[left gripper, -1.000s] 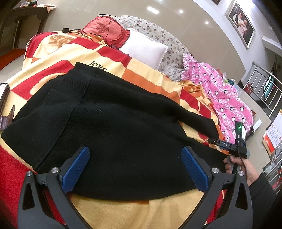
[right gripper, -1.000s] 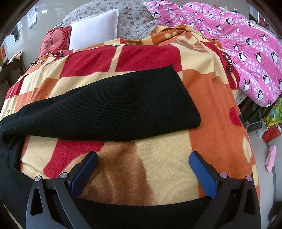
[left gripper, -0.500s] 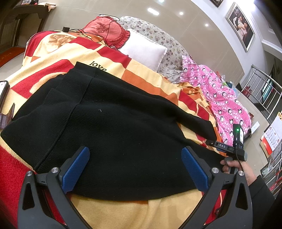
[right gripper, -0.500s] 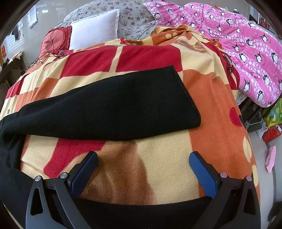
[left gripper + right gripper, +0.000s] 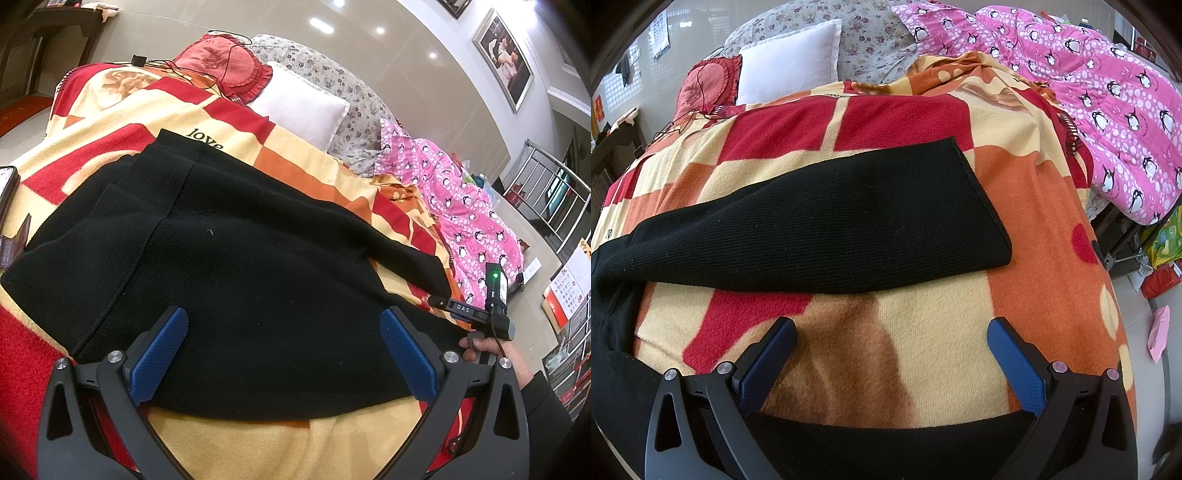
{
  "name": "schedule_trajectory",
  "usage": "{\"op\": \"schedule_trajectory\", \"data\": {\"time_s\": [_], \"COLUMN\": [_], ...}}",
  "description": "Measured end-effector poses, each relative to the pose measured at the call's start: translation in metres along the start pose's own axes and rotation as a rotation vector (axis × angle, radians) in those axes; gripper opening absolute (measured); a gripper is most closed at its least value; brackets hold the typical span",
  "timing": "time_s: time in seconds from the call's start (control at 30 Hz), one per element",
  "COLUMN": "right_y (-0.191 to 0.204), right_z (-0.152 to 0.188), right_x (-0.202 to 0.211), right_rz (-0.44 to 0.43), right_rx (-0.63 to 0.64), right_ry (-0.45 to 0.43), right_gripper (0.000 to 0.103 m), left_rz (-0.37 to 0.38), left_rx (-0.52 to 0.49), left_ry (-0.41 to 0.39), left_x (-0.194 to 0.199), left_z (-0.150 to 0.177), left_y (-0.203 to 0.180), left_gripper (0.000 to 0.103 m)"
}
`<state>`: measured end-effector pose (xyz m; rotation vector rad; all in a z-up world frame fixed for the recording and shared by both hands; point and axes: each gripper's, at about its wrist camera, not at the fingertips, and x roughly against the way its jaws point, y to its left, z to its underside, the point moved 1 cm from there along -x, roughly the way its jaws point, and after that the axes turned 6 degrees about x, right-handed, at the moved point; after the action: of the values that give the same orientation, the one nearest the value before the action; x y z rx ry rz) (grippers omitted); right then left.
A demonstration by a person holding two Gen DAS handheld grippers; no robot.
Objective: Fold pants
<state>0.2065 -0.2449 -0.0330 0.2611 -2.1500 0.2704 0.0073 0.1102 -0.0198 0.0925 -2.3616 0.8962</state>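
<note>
Black knit pants (image 5: pixel 258 266) lie spread flat on a red, orange and cream blanket (image 5: pixel 236 125). My left gripper (image 5: pixel 284 350) hovers open above the near edge of their wide upper part, its blue pads empty. In the right wrist view one pant leg (image 5: pixel 827 221) stretches across the blanket, its hem at the right. The other leg (image 5: pixel 886 443) runs under my right gripper (image 5: pixel 892 360), which is open and holds nothing. The left wrist view also shows the right gripper's body (image 5: pixel 476 314), held by a person's hand (image 5: pixel 487 347) at the right.
A white pillow (image 5: pixel 299 107), a red cushion (image 5: pixel 221 62) with a cable and a floral pillow (image 5: pixel 332 81) lie at the bed's head. A pink penguin quilt (image 5: pixel 1100 103) covers the right side. A phone (image 5: pixel 5 188) rests at the left edge. The bed's edge drops off to the right.
The left wrist view has shifted a little, so the hand with the right gripper sits lower and slightly further left in it. The right wrist view is unchanged. Both grippers stay open.
</note>
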Motion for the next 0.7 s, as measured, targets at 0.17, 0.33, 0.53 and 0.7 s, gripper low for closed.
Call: {"op": "schedule_trajectory", "data": {"time_s": [0.17,0.33,0.53,0.7], "right_y": [-0.0002,-0.0007,-0.0009,-0.0006], "right_z": [0.0001,0.0001,0.0003,0.0005], "right_x": [0.0000,0.0000,0.0000,-0.0001], "right_rz": [0.000,0.000,0.000,0.000], "right_rx": [0.000,0.000,0.000,0.000], "right_ry": [0.000,-0.001,-0.001,-0.001], "right_gripper": [0.102,0.102,0.102,0.102], "left_rz": [0.001,0.001,0.002,0.003], "left_rx": [0.000,0.001,0.001,0.002], "left_ry": [0.000,0.000,0.000,0.000], "left_x": [0.0005,0.0006,0.0007,0.0011], "left_z": [0.0000,-0.0002,-0.0003,-0.0003], "left_y": [0.0002,0.0004,0.0009,0.0015], "left_gripper": [0.103,0.103,0.103,0.103]}}
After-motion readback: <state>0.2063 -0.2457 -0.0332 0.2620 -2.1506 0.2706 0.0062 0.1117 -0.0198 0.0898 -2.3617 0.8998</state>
